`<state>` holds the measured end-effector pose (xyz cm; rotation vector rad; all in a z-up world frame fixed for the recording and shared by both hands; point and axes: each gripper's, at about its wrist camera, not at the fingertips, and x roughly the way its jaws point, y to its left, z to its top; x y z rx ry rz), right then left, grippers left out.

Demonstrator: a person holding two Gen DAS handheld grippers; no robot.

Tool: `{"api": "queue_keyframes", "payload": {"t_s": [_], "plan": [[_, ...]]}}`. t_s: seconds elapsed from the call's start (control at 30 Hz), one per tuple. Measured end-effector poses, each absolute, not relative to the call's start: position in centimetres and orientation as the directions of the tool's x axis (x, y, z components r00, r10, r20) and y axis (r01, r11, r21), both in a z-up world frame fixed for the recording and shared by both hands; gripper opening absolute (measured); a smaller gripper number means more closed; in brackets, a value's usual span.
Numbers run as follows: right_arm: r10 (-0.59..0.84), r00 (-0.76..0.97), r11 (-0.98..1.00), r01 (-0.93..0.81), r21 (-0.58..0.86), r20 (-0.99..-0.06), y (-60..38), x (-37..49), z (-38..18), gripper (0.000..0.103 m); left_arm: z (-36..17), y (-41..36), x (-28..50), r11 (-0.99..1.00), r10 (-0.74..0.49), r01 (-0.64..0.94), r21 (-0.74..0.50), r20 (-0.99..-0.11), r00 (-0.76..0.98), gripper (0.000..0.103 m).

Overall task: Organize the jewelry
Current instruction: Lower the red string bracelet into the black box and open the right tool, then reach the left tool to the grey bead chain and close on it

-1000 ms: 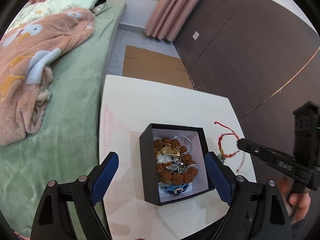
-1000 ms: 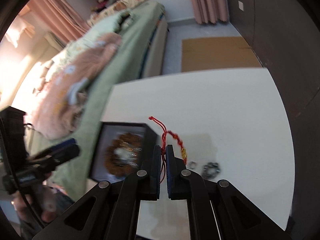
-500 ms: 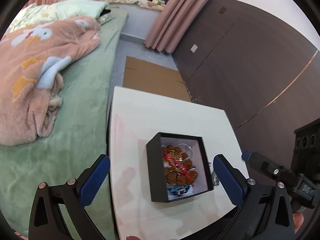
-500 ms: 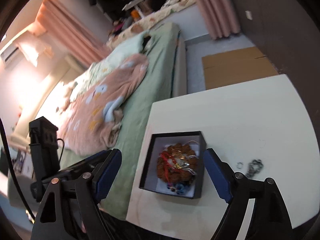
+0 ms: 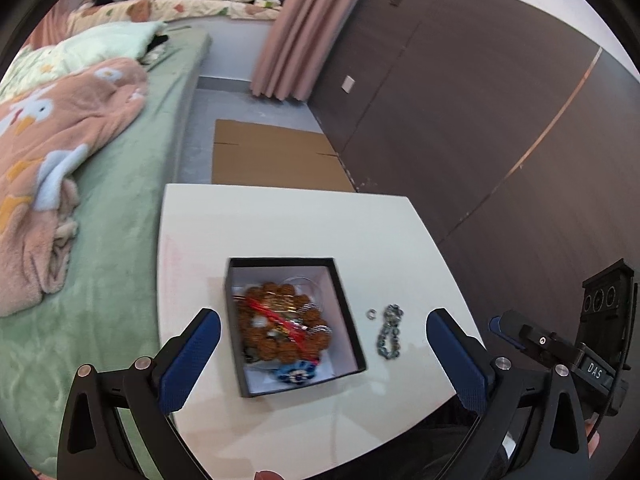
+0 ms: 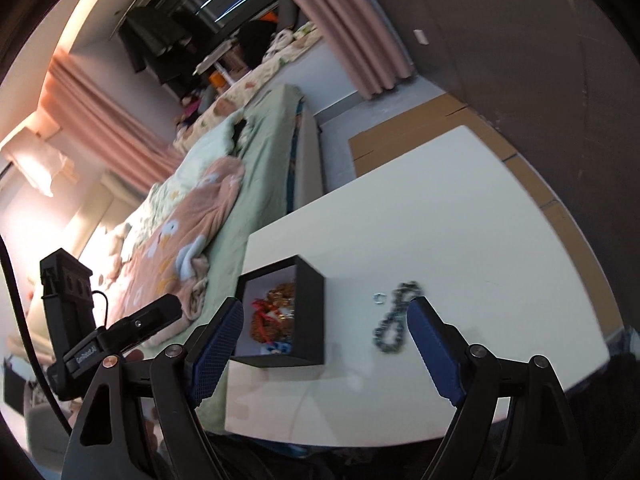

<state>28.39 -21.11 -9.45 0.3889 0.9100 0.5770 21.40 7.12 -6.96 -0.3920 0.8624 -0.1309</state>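
A black box (image 5: pixel 346 304) with a white inside stands on the white table (image 5: pixel 280 220). In it lie a brown bead bracelet (image 5: pixel 260 332), a red cord bracelet (image 5: pixel 280 322) and a blue eye charm (image 5: pixel 296 374). A grey bead bracelet (image 5: pixel 390 334) and a small ring (image 5: pixel 371 313) lie on the table right of the box. My left gripper (image 5: pixel 324 356) is open above the box's near side. My right gripper (image 6: pixel 326 336) is open and empty, near the box (image 6: pixel 308 312) and the grey bracelet (image 6: pixel 394 322).
A bed with a green sheet (image 5: pixel 112 240) and a pink blanket (image 5: pixel 52 152) runs along the table's left side. Flat cardboard (image 5: pixel 272 160) lies on the floor beyond the table. A dark panelled wall (image 5: pixel 480 120) is on the right.
The right gripper carried the red cord bracelet over the box, opened and let it drop in. Both grippers have since drawn back from the table.
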Motion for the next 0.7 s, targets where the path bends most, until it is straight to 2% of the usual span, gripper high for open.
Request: {"api": "queue_keyframes", "payload": {"t_s": [0.4, 0.5, 0.7], "plan": [[0.623, 0.519, 0.759, -0.218, 0.614, -0.586, -26.2, 27.9, -12.8, 0.085, -7.3, 1.2, 22.6, 0.956, -0.252, 0.031, -0.293, -0.757, 0.602, 0.103], [0.63, 0.517, 0.746, -0.197, 0.636, -0.579, -27.0, 28.0, -13.8, 0.095, -7.7, -0.1, 23.1, 0.96, -0.249, 0.044, -0.276, -0.771, 0.587, 0.102], [0.632, 0.501, 0.734, -0.14, 0.665, -0.592, -28.4, 28.6, -16.0, 0.096, -8.7, -2.0, 24.4, 0.964, -0.249, 0.067, -0.256, -0.792, 0.558, 0.102]]}}
